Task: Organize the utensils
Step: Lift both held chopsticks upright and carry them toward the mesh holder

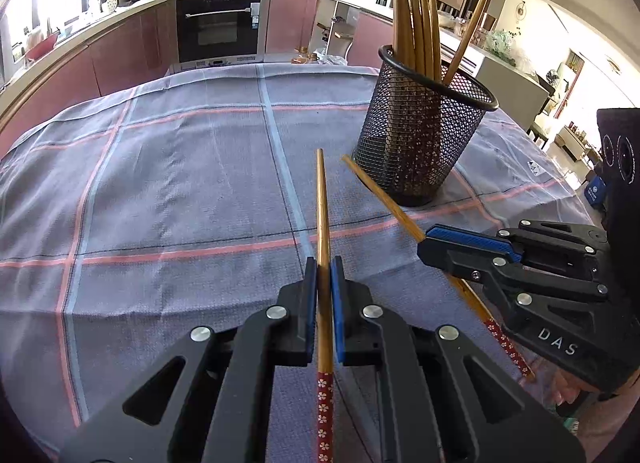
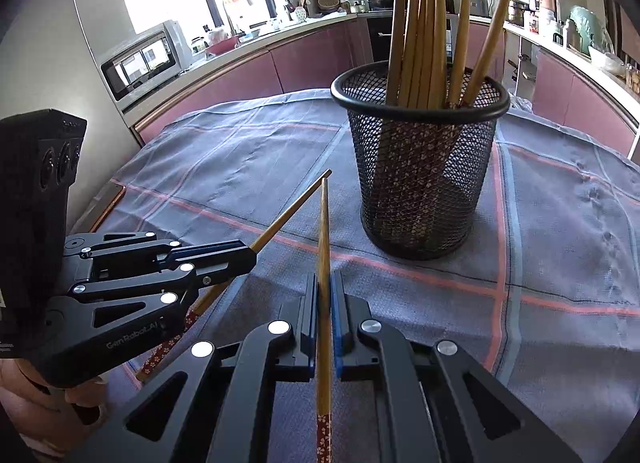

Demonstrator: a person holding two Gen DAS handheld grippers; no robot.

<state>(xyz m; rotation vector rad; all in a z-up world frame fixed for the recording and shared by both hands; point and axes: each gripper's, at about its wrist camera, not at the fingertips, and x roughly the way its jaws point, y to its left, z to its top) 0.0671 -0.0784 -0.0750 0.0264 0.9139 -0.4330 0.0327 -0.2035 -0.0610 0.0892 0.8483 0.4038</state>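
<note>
My left gripper (image 1: 324, 283) pinches a slim bamboo chopstick with a red flowered handle (image 1: 323, 223); my right gripper (image 2: 325, 295) clamps its twin chopstick (image 2: 324, 247). Both tapered tips point toward the round black wire-mesh holder (image 2: 420, 167), just short of its base. Smooth chopsticks (image 2: 428, 23) stand inside. Left of the holder, grey plaid woven cloth (image 1: 180, 183) lies open to its far edge.

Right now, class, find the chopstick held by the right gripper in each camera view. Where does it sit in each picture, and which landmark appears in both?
Left wrist view: the right gripper's chopstick runs diagonally at right of centre, clamped by the right gripper.
Right wrist view: the same chopstick stands at bottom centre, pointing away between the closed fingers.
Shared landmark: the black mesh holder full of chopsticks.
</note>
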